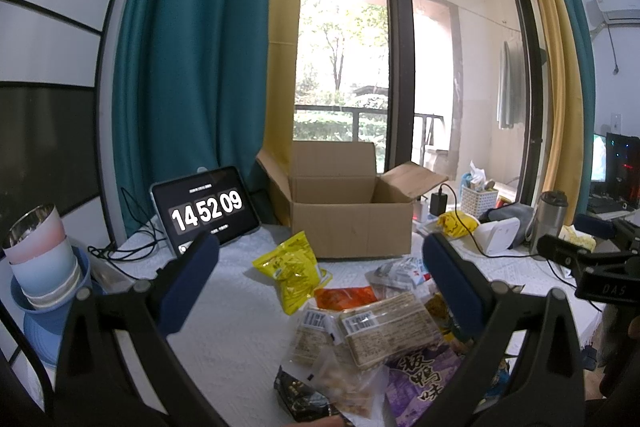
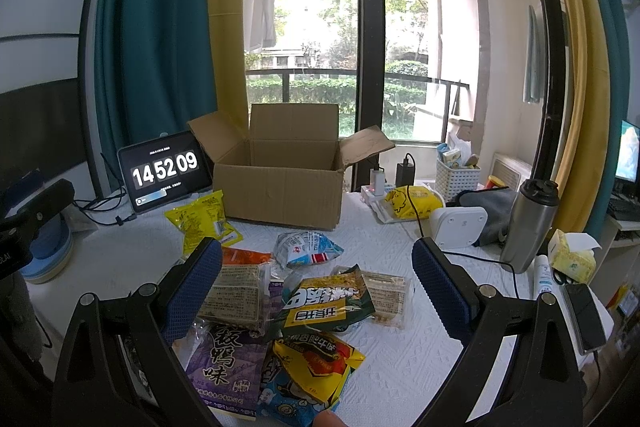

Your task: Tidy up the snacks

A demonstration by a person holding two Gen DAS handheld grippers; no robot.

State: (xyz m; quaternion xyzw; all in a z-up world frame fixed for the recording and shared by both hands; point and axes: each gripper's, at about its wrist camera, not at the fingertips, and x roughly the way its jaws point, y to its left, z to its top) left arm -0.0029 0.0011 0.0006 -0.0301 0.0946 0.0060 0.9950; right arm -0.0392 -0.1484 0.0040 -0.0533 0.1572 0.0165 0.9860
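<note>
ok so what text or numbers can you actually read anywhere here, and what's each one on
"14 52 09" on the tablet screen.
"板鸭味" on the purple snack bag.
"DAS" on the right gripper's black body, seen from the left wrist view.
Large upside-down characters on the green snack bag: not readable with confidence.
Barcode labels on the clear cracker pack: too small.
Yellow snack bag print, and the small lines on the tablet: too blurred.

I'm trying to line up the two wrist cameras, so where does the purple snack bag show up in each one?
Left wrist: purple snack bag at bottom, right of centre, beside the right finger.
Right wrist: purple snack bag at bottom, left of centre, beside the left finger.
Shared landmark: the open cardboard box behind the snacks.
</note>
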